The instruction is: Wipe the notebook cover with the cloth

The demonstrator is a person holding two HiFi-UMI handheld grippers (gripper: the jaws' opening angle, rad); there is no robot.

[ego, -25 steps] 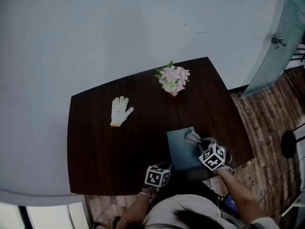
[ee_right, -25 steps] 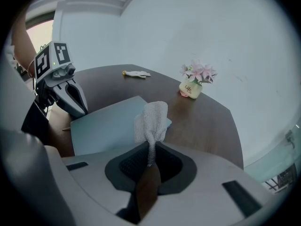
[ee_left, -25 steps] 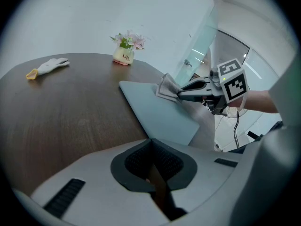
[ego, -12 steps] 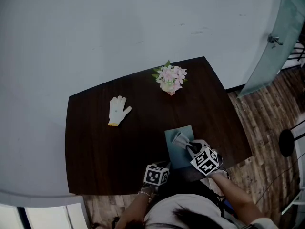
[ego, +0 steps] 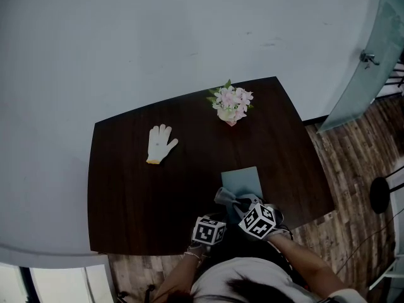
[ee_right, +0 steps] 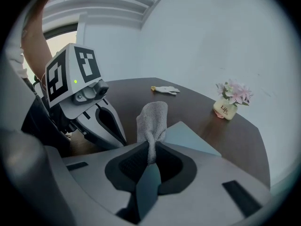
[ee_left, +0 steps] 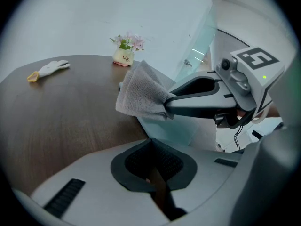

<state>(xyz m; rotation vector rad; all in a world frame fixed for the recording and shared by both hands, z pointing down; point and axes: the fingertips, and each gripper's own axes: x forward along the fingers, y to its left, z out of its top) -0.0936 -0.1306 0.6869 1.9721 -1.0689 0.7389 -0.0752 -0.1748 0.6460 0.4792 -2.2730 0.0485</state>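
Note:
A teal notebook point(ego: 242, 180) lies on the dark table point(ego: 126, 188) near its front edge. My right gripper point(ego: 240, 206) is shut on a grey cloth point(ego: 226, 198), which rests over the notebook's near left part. In the right gripper view the cloth point(ee_right: 153, 119) stands up from the jaws above the notebook point(ee_right: 190, 139). My left gripper point(ego: 211, 225) sits at the table's front edge, just left of the notebook, jaws together with nothing held. In the left gripper view the cloth point(ee_left: 140, 92) and right gripper point(ee_left: 207, 98) hang over the notebook point(ee_left: 165, 128).
A white work glove point(ego: 160, 144) lies at the table's left back. A small pot of pink flowers point(ego: 231, 103) stands at the back middle. A glass panel point(ego: 363, 62) and wood floor point(ego: 353, 163) lie to the right of the table.
My right gripper has dragged the cloth across the notebook from its far right part toward its near left corner. The left gripper has stayed in place.

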